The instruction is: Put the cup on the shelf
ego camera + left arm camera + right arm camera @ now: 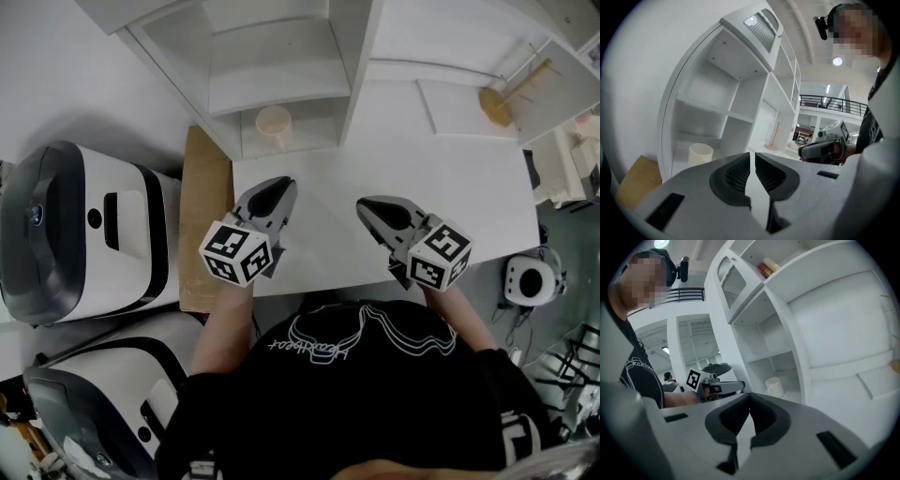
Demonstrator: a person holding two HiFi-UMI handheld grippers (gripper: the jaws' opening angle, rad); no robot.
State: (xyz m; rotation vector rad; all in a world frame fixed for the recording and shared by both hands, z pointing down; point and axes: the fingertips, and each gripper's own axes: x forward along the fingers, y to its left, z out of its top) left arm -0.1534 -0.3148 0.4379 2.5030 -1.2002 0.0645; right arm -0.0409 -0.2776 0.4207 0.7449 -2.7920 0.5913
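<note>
A cream cup (274, 125) stands upright in the bottom compartment of the white shelf unit (281, 84); it also shows in the left gripper view (700, 153) and the right gripper view (774, 386). My left gripper (277, 187) hovers over the white table (469, 187), just in front of that compartment and apart from the cup. Its jaws (752, 154) are drawn together to a thin slit with nothing between them. My right gripper (367, 206) is beside it to the right, shut and empty (749, 397).
A wooden board (206, 216) lies left of the table. Two white-and-black machines (75, 230) stand further left. A wooden utensil (497, 103) rests at the table's far right. A small white device (530, 279) sits on the floor at the right.
</note>
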